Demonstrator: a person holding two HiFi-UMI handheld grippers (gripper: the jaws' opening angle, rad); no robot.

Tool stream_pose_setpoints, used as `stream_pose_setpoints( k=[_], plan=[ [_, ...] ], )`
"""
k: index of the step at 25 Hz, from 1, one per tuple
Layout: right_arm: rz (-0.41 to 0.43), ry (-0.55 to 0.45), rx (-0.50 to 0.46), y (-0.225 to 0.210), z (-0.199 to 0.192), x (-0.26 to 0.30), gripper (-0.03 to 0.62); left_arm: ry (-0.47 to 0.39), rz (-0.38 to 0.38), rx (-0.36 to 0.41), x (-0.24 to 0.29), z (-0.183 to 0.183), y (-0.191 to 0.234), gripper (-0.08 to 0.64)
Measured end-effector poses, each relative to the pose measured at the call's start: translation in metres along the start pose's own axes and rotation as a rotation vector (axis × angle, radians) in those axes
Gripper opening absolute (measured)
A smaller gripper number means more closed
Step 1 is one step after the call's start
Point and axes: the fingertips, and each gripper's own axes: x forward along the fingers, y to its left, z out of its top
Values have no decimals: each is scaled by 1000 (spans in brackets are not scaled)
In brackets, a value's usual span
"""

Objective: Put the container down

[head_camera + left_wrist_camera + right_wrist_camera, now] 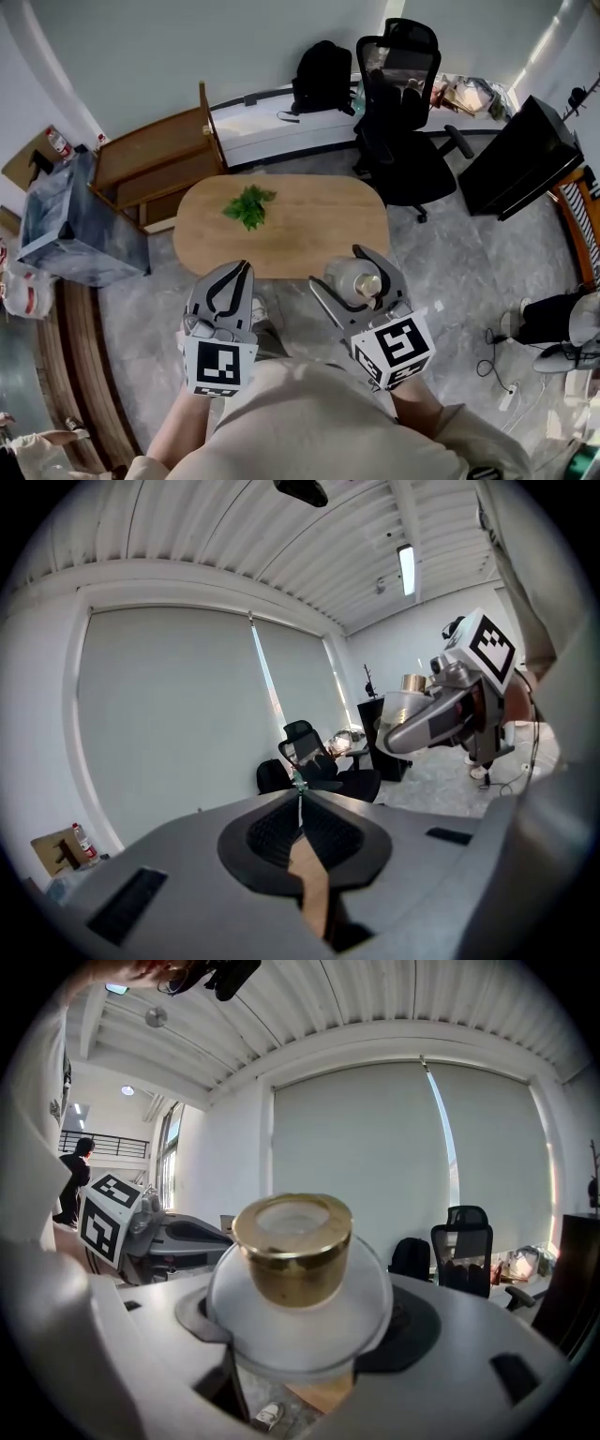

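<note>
The container [354, 278] is a frosted white round jar with a gold lid [293, 1246]. My right gripper [339, 269] is shut on it, one finger on each side of its body [298, 1312]. It hangs in the air just in front of the near edge of the oval wooden table [309, 230]. My left gripper [242, 270] is beside it on the left, shut and empty, its fingertips [300, 797] meeting. In the left gripper view the right gripper [441, 714] shows at the right with the jar's lid [412, 682]. A green leafy sprig [248, 204] lies on the table.
Behind the table stand a black office chair [398, 112] and a low white bench [281, 127] with a black backpack [322, 77]. A wooden shelf [155, 159] and a grey box [70, 220] are at the left. A black cabinet [525, 155] is at the right.
</note>
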Motion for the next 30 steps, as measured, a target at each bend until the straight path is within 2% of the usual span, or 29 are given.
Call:
stream_pose_setpoints(
  k=[9,18,24,30],
  plan=[
    [-23,35,-32,-8,40,111,325,10,-42,-26,58,-16,100,11],
    [-65,61,-34,-17,74,209,325,9,-101,-14,112,-32,188,11],
    [-61,59,-37,-18,84,253,325,9,-125,-9,135,-41,219,11],
    [-55,88,-41,-30,84,272,325,19,-115,-48,153,-42,231,11]
  ],
)
